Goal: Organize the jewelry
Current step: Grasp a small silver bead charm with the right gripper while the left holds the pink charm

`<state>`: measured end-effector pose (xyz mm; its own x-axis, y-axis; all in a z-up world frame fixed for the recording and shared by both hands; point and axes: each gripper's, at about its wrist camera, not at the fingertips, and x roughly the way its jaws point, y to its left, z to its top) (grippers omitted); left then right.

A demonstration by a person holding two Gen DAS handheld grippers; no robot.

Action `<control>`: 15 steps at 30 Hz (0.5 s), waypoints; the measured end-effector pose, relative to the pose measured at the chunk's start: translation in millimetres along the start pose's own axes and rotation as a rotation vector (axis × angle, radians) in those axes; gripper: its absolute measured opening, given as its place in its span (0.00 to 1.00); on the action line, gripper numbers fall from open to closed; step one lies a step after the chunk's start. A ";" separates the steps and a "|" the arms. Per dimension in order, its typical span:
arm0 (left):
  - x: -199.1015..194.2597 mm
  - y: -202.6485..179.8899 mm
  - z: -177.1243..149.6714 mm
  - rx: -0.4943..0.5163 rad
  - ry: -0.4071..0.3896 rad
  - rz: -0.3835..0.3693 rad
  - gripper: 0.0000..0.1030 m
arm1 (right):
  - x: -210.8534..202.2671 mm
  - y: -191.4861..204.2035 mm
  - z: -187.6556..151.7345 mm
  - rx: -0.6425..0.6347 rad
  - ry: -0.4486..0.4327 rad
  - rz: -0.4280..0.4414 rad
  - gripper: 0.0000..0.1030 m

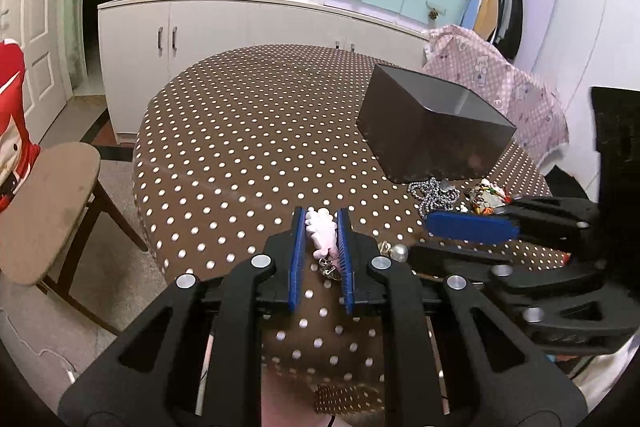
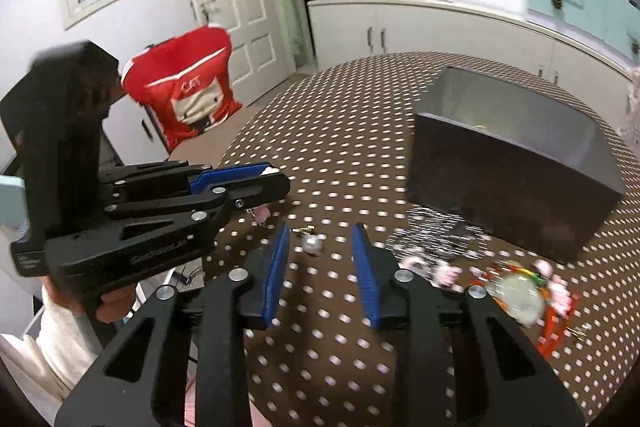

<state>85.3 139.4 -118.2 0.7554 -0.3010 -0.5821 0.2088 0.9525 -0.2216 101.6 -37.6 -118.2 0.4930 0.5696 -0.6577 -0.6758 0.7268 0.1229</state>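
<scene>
On dotted table [image 1: 248,131], left gripper [image 1: 321,223] is pinching a pink charm [image 1: 320,233], bound for box [image 1: 432,131] at two o'clock; right gripper [image 2: 322,251] is gaping empty around a pearl [image 2: 313,244].

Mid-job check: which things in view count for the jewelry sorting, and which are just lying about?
Job:
- pink-and-white charm, clamped in left gripper
- pearl piece, between open right gripper fingers
- silver chain
- colourful trinkets
- dark box

Lying about:
- wooden stool
- red shirt
- pink cloth
</scene>
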 end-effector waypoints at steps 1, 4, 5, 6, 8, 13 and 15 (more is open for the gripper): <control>-1.7 0.8 -0.9 -0.006 -0.003 -0.004 0.15 | 3.3 1.5 0.7 -0.004 0.007 -0.002 0.20; -4.8 0.8 -4.1 -0.006 -0.007 -0.012 0.15 | 13.3 5.2 -0.4 -0.032 0.025 -0.036 0.09; -4.9 0.1 -4.2 -0.005 -0.009 -0.011 0.15 | 12.9 5.0 0.0 -0.033 0.027 -0.038 0.09; -5.2 0.0 -4.9 -0.004 -0.008 -0.013 0.15 | 10.7 3.4 0.6 -0.021 0.023 -0.035 0.09; -3.7 -2.6 -3.6 -0.003 -0.010 -0.026 0.15 | 5.6 1.5 0.4 -0.007 0.013 -0.040 0.09; -2.2 -14.2 2.0 0.026 -0.031 -0.069 0.15 | -14.8 -10.1 1.7 0.019 -0.030 -0.081 0.09; -1.1 -20.5 5.2 0.038 -0.037 -0.082 0.15 | -21.9 -16.7 2.3 0.028 -0.044 -0.101 0.09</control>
<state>83.4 120.5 -109.0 0.7572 -0.3771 -0.5333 0.2941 0.9259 -0.2372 103.3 -61.4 -104.2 0.5820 0.5085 -0.6346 -0.6059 0.7916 0.0786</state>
